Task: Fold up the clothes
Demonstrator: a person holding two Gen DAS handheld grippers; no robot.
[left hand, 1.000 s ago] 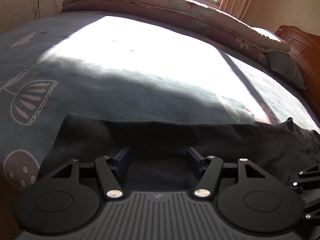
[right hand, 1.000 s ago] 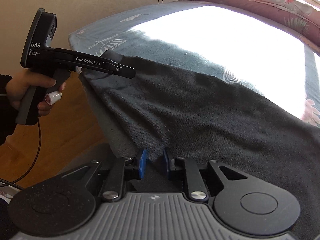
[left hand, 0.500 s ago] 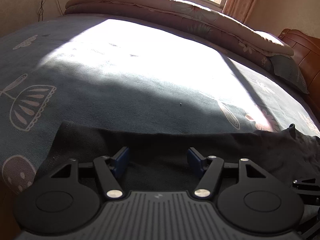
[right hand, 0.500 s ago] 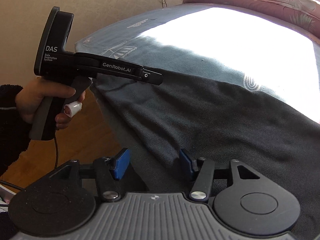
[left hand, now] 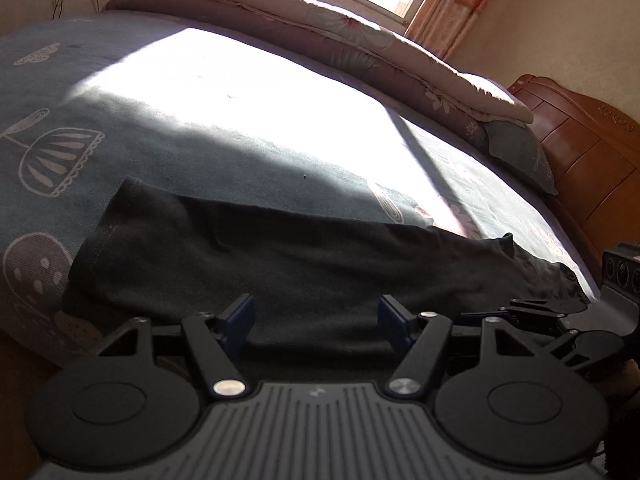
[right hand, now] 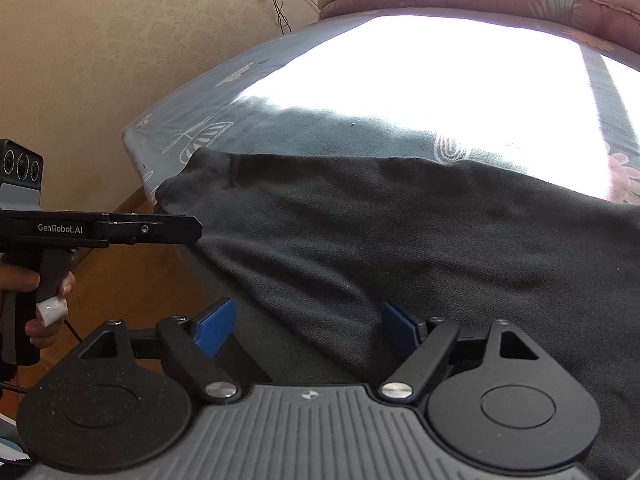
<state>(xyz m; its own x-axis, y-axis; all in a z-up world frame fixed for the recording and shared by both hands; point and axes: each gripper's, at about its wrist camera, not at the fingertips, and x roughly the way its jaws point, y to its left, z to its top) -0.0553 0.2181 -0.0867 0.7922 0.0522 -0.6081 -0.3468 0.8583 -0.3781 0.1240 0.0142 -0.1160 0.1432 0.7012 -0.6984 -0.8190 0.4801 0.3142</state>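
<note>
Dark grey knit cloth, one garment (right hand: 400, 240), lies folded into a long band along the near edge of the bed (left hand: 200, 148), one end near the bed's near left corner and part of it hanging over the side. Both tools sit just above that edge: the right gripper (right hand: 308, 326) has just been spreading its jaws, which now stand wide with the cloth lying loose below them, and the left gripper (left hand: 316, 318) has also been opening and holds nothing. I judge a fold just laid down and let go; the next move calls for taking one end of the band and carrying it over the other. Farther off, one rolled quilt (left hand: 320, 36) lies along the bed's far edge.
</note>
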